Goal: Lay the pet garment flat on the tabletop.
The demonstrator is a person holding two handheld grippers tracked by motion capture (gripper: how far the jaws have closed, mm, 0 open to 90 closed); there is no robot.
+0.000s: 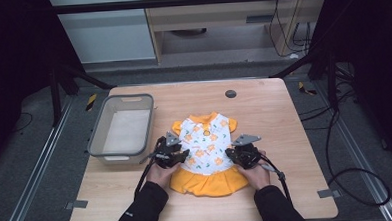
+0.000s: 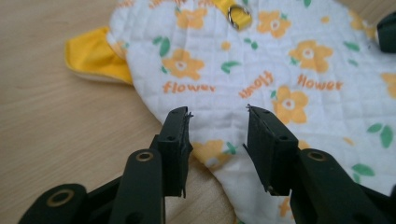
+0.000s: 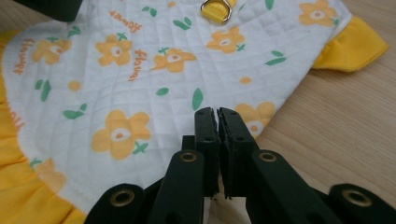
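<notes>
A person's two forearms in dark sleeves reach in from the near edge of the light wooden tabletop (image 1: 263, 95), each hand holding one black two-jaw tool low over the surface.

The left tool (image 1: 172, 152) sits at the left side of a small quilted white dress printed with orange flowers, with yellow sleeves and a yellow ruffled skirt (image 1: 206, 152). In the left gripper view its jaws stand partly apart, with the dress's side edge lying between and beneath them; the pads do not press on the cloth.

The right tool (image 1: 244, 152) sits at the dress's right side. In the right gripper view its jaws are closed together at the cloth's edge; whether any fabric is pinched between them cannot be told.

The one dress lies flat, collar toward the far edge, in the middle of the tabletop's near half. A small yellow strap with a metal ring (image 2: 239, 16) sits on its back near the collar.

One grey rectangular plastic bin (image 1: 99, 137) stands near the left edge, with nothing visible inside it.
</notes>
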